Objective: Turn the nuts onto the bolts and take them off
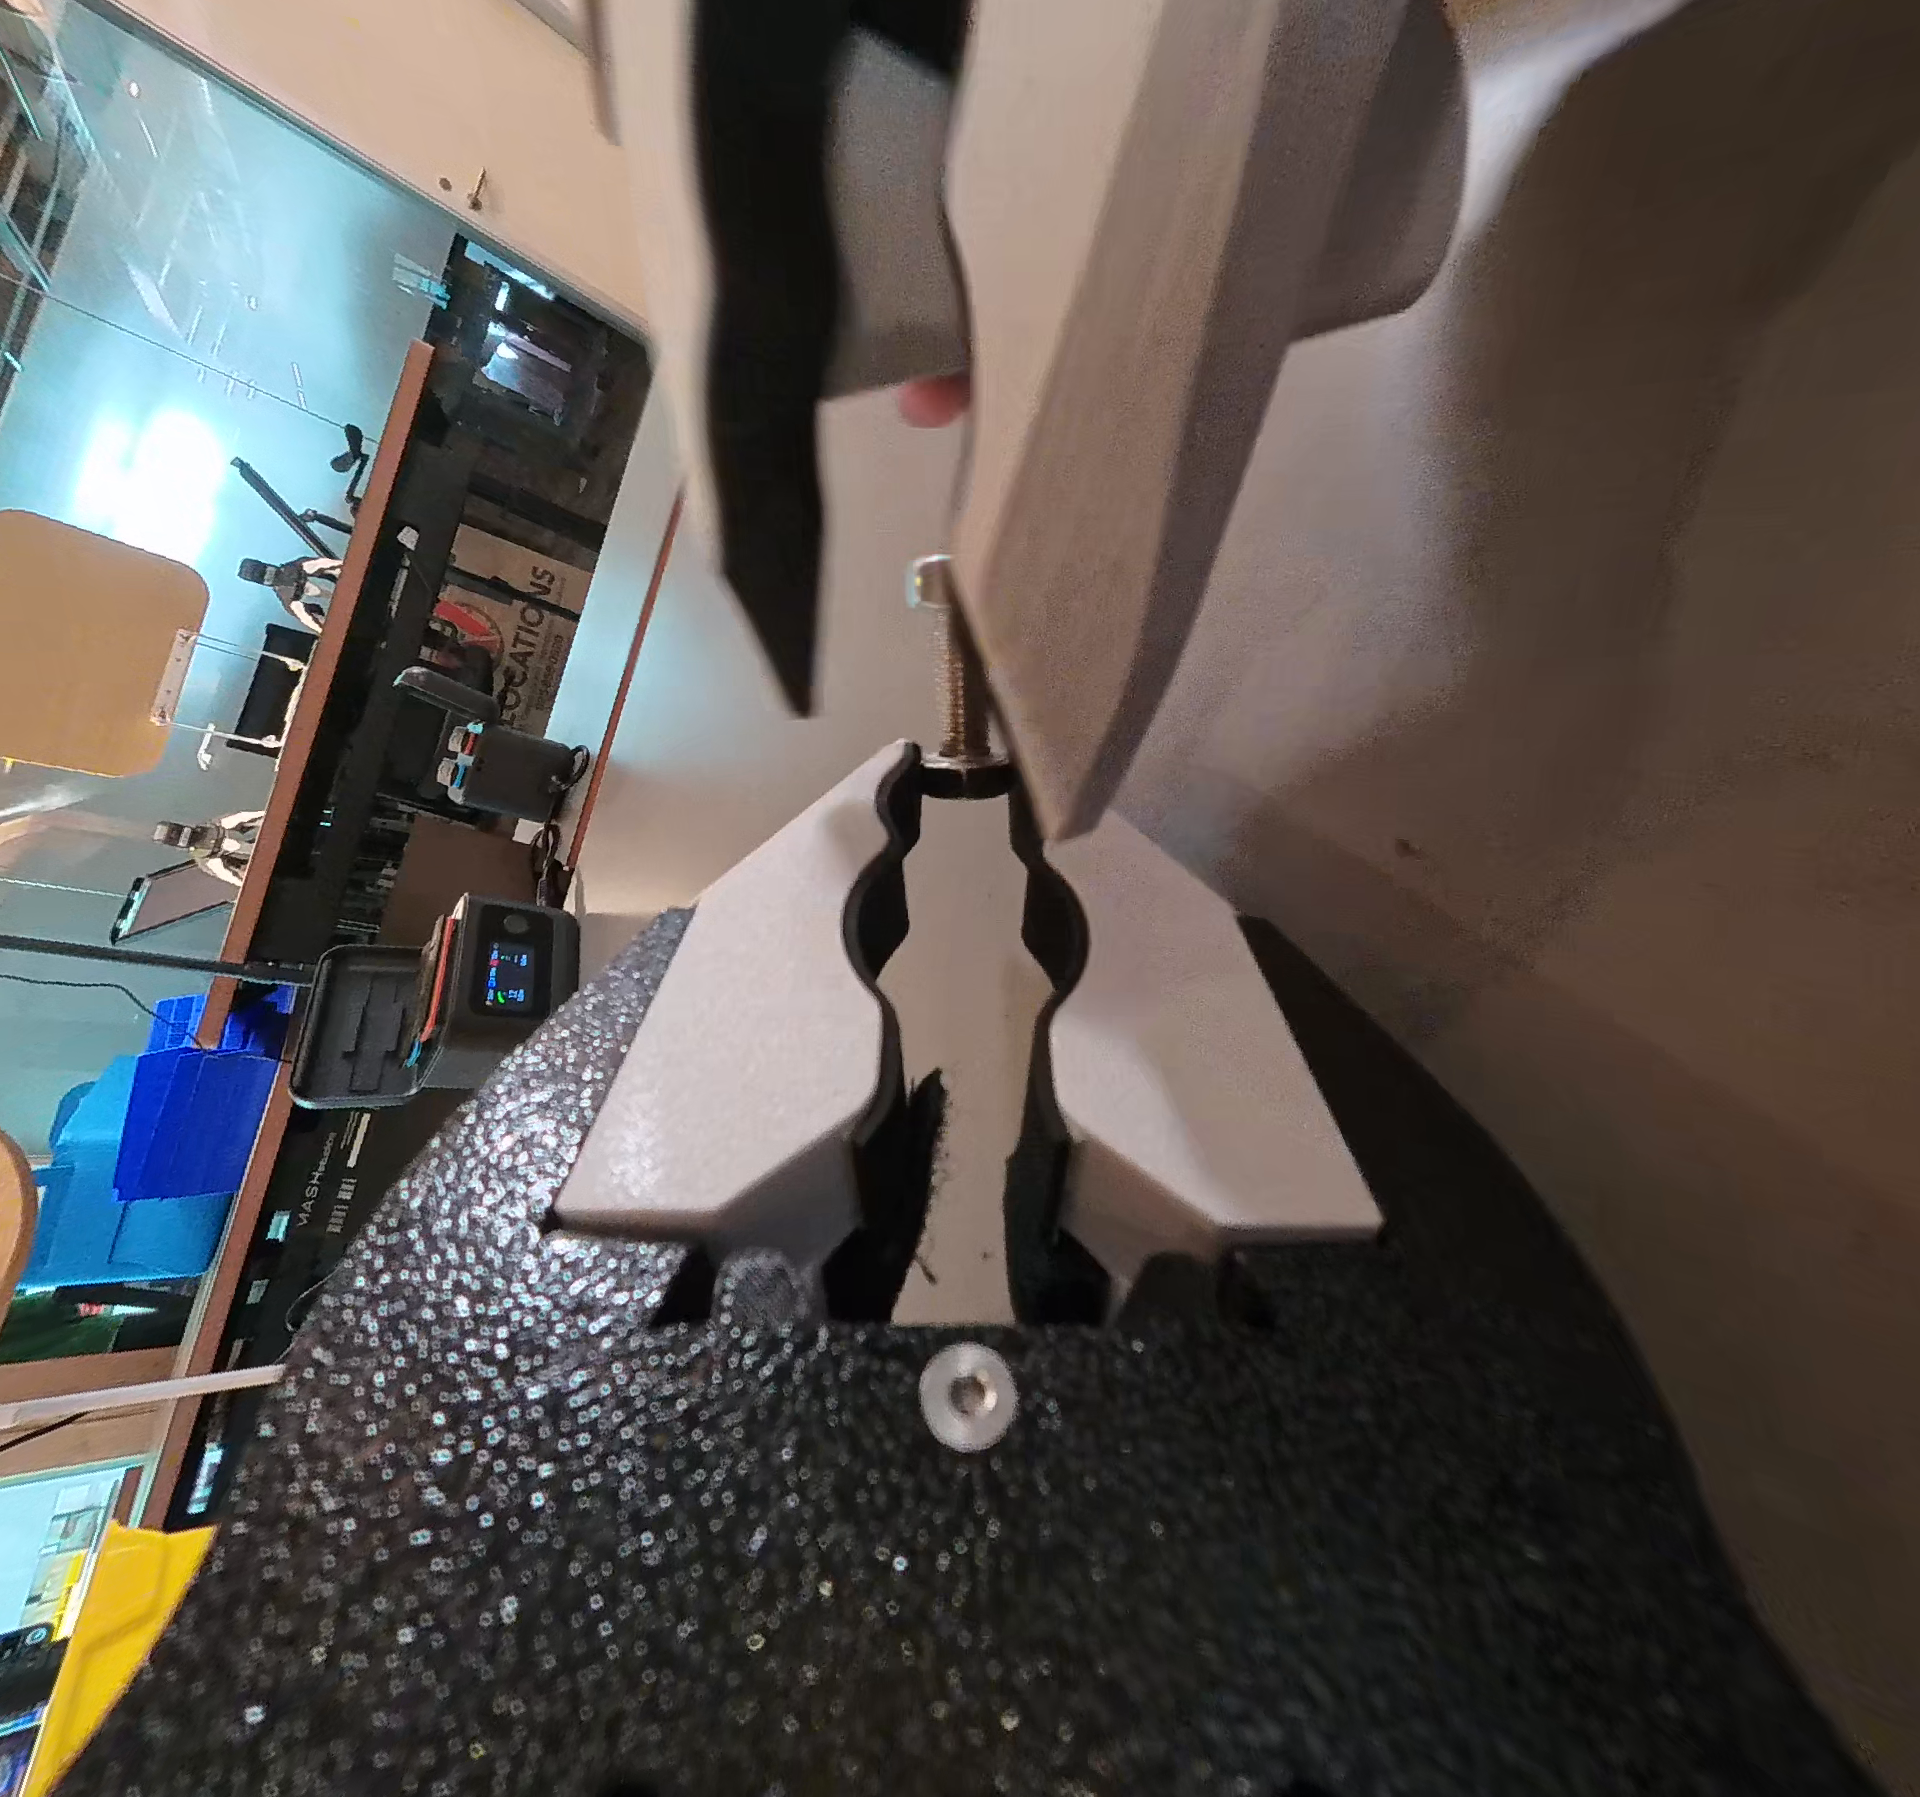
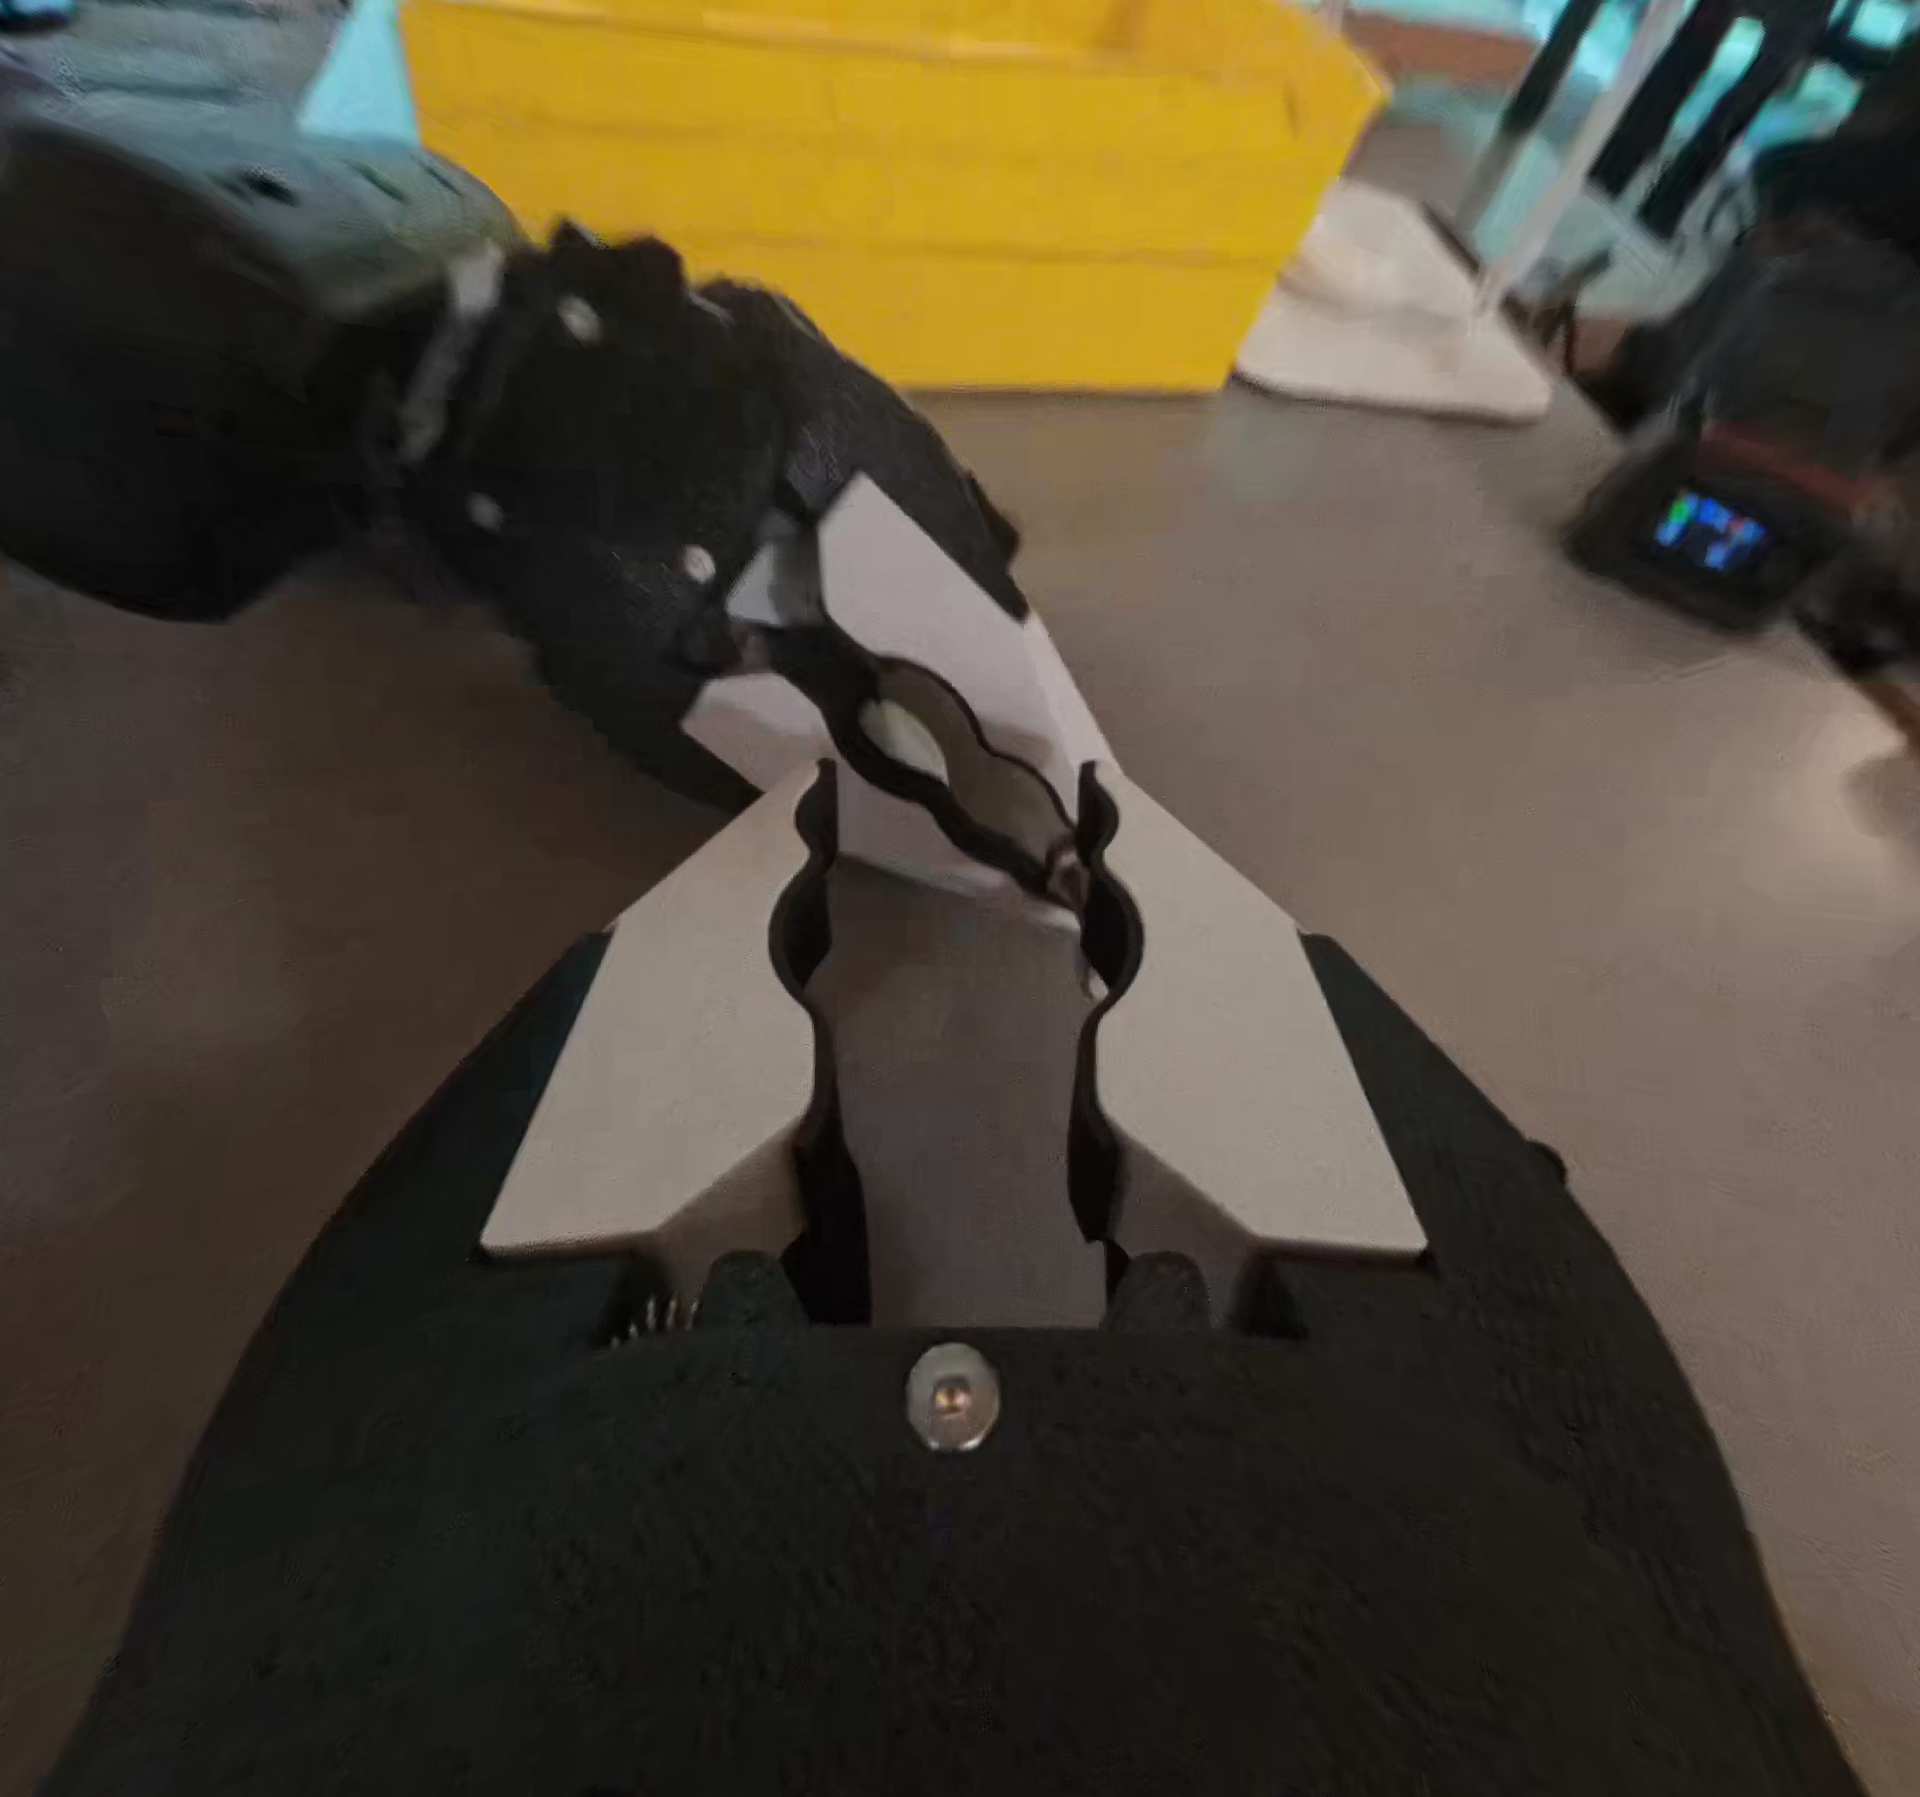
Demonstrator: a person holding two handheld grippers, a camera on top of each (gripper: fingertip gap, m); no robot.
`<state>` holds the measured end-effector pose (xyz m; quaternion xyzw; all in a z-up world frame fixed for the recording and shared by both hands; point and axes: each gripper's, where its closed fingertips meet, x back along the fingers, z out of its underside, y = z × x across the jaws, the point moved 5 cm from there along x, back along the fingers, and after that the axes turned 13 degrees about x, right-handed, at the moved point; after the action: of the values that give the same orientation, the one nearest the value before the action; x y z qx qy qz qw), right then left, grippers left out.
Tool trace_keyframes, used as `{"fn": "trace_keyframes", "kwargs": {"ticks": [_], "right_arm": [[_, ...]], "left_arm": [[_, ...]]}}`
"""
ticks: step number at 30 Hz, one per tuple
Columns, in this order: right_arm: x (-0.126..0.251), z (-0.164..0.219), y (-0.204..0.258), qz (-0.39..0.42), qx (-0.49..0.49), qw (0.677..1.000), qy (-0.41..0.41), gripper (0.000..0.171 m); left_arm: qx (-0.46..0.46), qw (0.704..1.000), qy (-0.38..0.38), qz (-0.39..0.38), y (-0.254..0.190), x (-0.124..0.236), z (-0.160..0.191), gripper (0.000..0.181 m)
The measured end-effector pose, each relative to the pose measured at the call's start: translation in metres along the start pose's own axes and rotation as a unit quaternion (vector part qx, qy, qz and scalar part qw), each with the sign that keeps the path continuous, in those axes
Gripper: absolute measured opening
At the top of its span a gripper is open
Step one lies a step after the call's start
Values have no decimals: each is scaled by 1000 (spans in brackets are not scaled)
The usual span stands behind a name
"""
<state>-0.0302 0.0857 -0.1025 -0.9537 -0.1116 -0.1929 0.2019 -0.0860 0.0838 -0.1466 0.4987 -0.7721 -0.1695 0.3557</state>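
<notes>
Nut pinched in our left tips, right gripper spread around the bolt

Left wrist view: our left gripper [image 1: 961,776] is nipped shut at the very tips on a dark nut [image 1: 964,783], and the bolt [image 1: 954,672] stands up out of it, head [image 1: 928,578] on top; the right gripper [image 1: 914,708] looms over it, jaws wide, one finger just beside the shank. We'd keep both tools in line so the thread doesn't cross. Right wrist view: our right gripper [image 2: 956,812] gapes, holding nothing; the left gripper [image 2: 1065,869] meets it, but blur swallows the hardware, and we cannot tell how far the nut is threaded
</notes>
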Motion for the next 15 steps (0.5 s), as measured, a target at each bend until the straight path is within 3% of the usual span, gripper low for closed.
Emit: {"fn": "trace_keyframes", "kwargs": {"ticks": [2, 8, 11, 15], "right_arm": [[4, -7, -2, 21, 19, 999, -19, 45], [11, 46, -14, 8, -99, 987, 123, 50], [4, 31, -8, -4, -76, 994, 79, 54], [7, -5, -2, 7, -3, 1000, -25, 44]], "left_arm": [[0, 1000, -1, -1, 0, 0, 0, 15], [4, 1000, -1, 1, 1, 0, 0, 15], [-1, 1000, 0, -1, 1, 0, 0, 15], [1, 1000, 0, 0, 1, 0, 0, 15]]}}
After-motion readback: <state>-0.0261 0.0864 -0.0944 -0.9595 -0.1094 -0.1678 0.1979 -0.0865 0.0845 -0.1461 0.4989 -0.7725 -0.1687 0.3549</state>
